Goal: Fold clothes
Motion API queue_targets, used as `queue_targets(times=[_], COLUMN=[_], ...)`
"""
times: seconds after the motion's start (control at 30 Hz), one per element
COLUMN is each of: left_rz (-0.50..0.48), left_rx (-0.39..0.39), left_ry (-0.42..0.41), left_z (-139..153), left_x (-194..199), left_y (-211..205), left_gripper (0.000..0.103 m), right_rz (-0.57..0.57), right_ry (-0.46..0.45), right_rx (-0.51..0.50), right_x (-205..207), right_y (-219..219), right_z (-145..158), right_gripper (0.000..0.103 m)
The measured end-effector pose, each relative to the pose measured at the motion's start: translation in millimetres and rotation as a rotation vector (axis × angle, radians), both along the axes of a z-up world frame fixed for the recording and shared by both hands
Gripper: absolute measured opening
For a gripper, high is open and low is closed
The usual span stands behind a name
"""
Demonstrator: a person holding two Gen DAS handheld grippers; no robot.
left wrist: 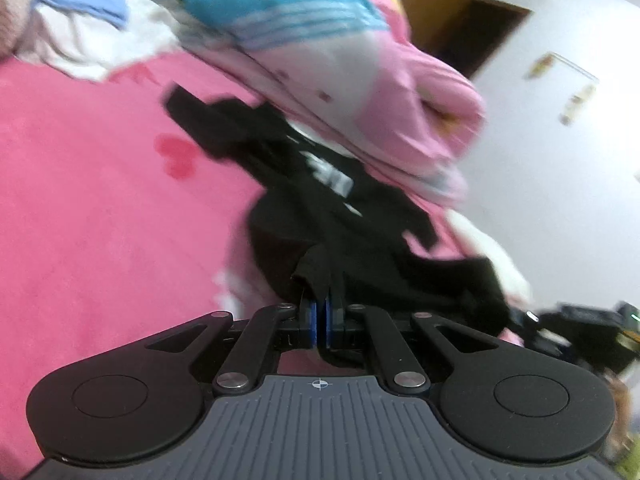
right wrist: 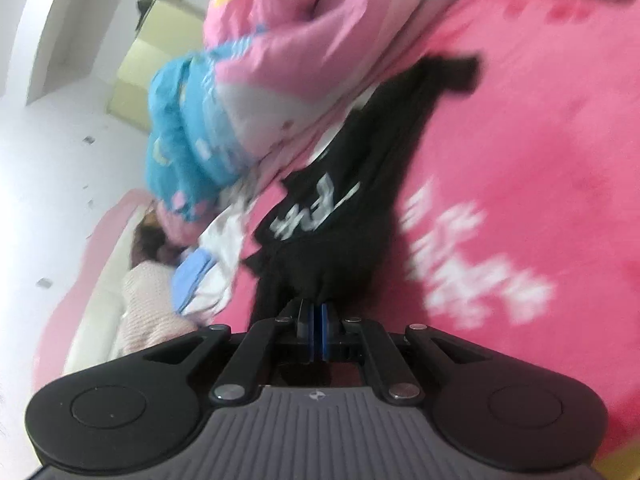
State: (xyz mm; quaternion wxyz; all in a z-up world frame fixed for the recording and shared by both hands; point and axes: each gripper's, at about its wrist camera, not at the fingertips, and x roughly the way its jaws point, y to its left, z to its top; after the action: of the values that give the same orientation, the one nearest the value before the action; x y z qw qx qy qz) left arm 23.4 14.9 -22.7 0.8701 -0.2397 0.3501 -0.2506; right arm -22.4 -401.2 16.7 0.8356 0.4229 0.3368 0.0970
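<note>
Black garment (left wrist: pixel 320 184) — white lettering, crumpled on pink blanket (left wrist: pixel 80 200).

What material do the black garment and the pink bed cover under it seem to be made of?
The black garment looks like thin, soft knit fabric, perhaps cotton jersey: matte, it bunches into limp folds where the left gripper pinches it, and it carries a flat white print. The pink bed cover looks like plush fleece or velour: a fuzzy, matte surface without visible weave. Blur leaves both uncertain.
</note>
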Motion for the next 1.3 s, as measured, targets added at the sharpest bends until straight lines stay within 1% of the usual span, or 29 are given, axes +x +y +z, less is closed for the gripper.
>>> queue_targets(times=[0.03,0.1,0.2,0.27,0.3,0.37,0.4,0.43,0.47,0.5,0.53,0.57,0.6,0.63,0.67,0.7,0.73,0.8,0.83,0.9,0.93,1.03,1.07,1.1,1.17,1.2,1.23,1.27,1.3], left_rz=[-0.022,-0.067,-0.148,-0.175,-0.180,-0.168,-0.158,-0.148,-0.128,-0.107,-0.087,-0.067,-0.063,-0.060,-0.072,-0.087,-0.100,-0.115,-0.121,-0.130,-0.139,-0.149,-0.150,-0.151,-0.152,-0.151,-0.151,-0.150,-0.147], left_rx=[-0.008,0.003,0.009,0.020,0.023,0.009,-0.001,-0.011,-0.010,-0.009,-0.004,0.002,0.013,0.025,0.042,0.077,0.114,0.168,0.178,0.192,0.191,0.159,0.153,0.147,0.140,0.138,0.143,0.148,0.152], left_ry=[0.008,0.018,0.089,0.131,0.140,0.132,0.119,0.105,0.075,0.045,0.019,-0.007,-0.011,-0.016,-0.019,-0.021,-0.020,-0.034,-0.042,-0.052,-0.052,-0.054,-0.056,-0.058,-0.060,-0.061,-0.065,-0.069,-0.071], left_z=[-1,-7,-25,-33,-34,-32,-29,-26,-22,-18,-15,-12,-10,-8,-8,-10,-12,-16,-20,-29,-33,-49,-49,-49,-50,-50,-50,-50,-49], left_x=[-4,-10,-10,-8,-7,-5,-4,-4,-4,-5,-3,0,6,12,20,30,39,52,57,62,62,60,59,59,58,58,57,56,56], left_y=[-4,-15,-25,-25,-22,-9,-1,7,15,22,26,30,27,25,19,8,-2,-20,-26,-36,-37,-33,-31,-30,-28,-27,-28,-28,-30], left_gripper=[0.002,0.002,0.003,0.004,0.006,0.009,0.014,0.021,0.025,0.033,0.038,0.040,0.040,0.042,0.043,0.044,0.044,0.044,0.044,0.045,0.045,0.045,0.044,0.045,0.045,0.045,0.045,0.045,0.045], right_rz=[-0.021,-0.062,-0.120,-0.166,-0.198,-0.256,-0.278,-0.291,-0.289,-0.279,-0.249,-0.205,-0.146,-0.066,0.026,0.121,0.229,0.421,0.502,0.620,0.660,0.729,0.749,0.759,0.761,0.747,0.723,0.702,0.686], right_ry=[0.003,0.025,0.090,0.168,0.214,0.284,0.284,0.262,0.232,0.202,0.166,0.123,0.079,0.033,-0.015,-0.064,-0.109,-0.167,-0.190,-0.213,-0.213,-0.212,-0.212,-0.191,-0.118,-0.086,-0.058,-0.044,-0.042], right_rx=[-0.014,-0.039,-0.062,-0.098,-0.130,-0.187,-0.208,-0.242,-0.293,-0.349,-0.406,-0.465,-0.519,-0.567,-0.613,-0.658,-0.698,-0.754,-0.786,-0.861,-0.900,-1.012,-1.049,-1.066,-1.065,-1.034,-0.979,-0.918,-0.852], right_x=[-4,-10,-17,-21,-24,-30,-34,-37,-35,-30,-22,-10,4,22,41,60,82,121,140,176,192,234,247,261,287,298,307,313,317], right_y=[-7,-21,-39,-47,-51,-59,-62,-62,-57,-51,-41,-28,-13,7,32,59,89,142,168,212,232,271,282,288,287,284,278,272,265], right_z=[0,-4,-21,-34,-38,-39,-34,-25,-13,-2,10,23,33,42,48,53,55,51,46,29,19,-13,-23,-34,-55,-60,-60,-57,-50], right_gripper=[0.004,0.004,0.004,0.004,0.006,0.008,0.010,0.013,0.014,0.018,0.022,0.024,0.031,0.040,0.042,0.046,0.047,0.049,0.052,0.058,0.059,0.059,0.059,0.058,0.043,0.025,0.012,0.009,0.008])
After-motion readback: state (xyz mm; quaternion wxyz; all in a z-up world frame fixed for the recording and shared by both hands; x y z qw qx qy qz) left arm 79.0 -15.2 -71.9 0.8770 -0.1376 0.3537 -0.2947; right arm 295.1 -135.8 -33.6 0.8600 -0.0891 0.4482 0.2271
